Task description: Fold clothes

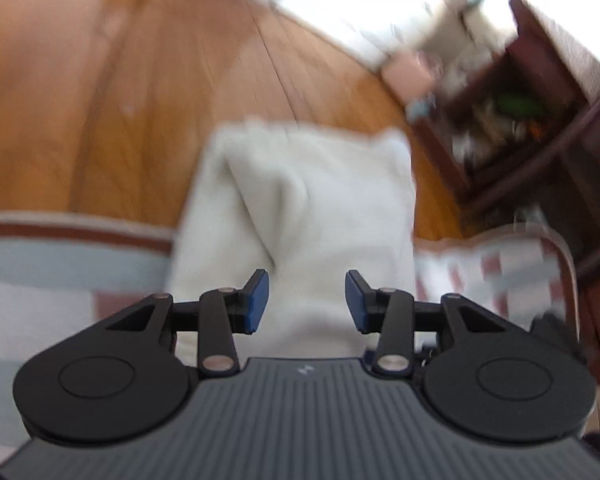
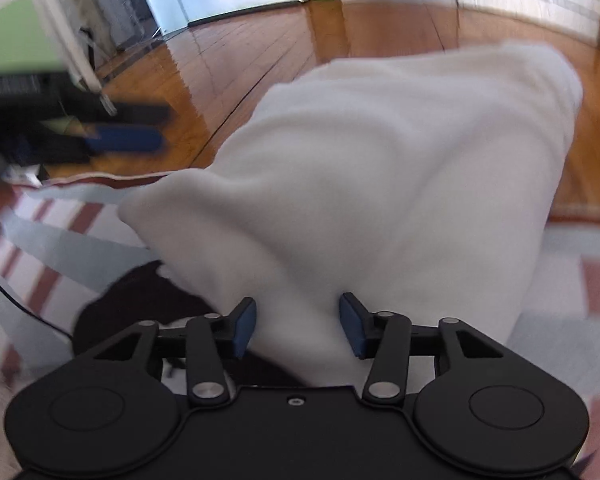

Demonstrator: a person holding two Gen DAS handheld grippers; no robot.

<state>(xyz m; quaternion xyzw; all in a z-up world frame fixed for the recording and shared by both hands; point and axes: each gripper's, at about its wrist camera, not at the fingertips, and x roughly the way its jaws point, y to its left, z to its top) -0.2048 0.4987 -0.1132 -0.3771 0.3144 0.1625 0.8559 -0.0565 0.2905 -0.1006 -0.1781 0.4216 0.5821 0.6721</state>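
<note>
A white fleece garment (image 1: 300, 200) lies folded over the edge of a striped blanket (image 1: 60, 264), and its far end reaches onto the wooden floor. My left gripper (image 1: 307, 300) hovers over its near end, jaws apart, with only cloth showing below the gap. In the right wrist view the same white garment (image 2: 380, 180) bulges up in soft folds. My right gripper (image 2: 298, 328) stands open with a tongue of the cloth lying between its blue pads (image 2: 244, 326), which do not pinch it. The left gripper (image 2: 140, 126) is a blur at the left.
Wooden floor (image 1: 140, 80) stretches beyond the blanket. A dark wooden shelf unit (image 1: 520, 120) full of small items stands at the right. A dark garment (image 2: 140, 300) and a thin black cable (image 2: 24, 304) lie on the striped blanket (image 2: 580, 340) beside my right gripper.
</note>
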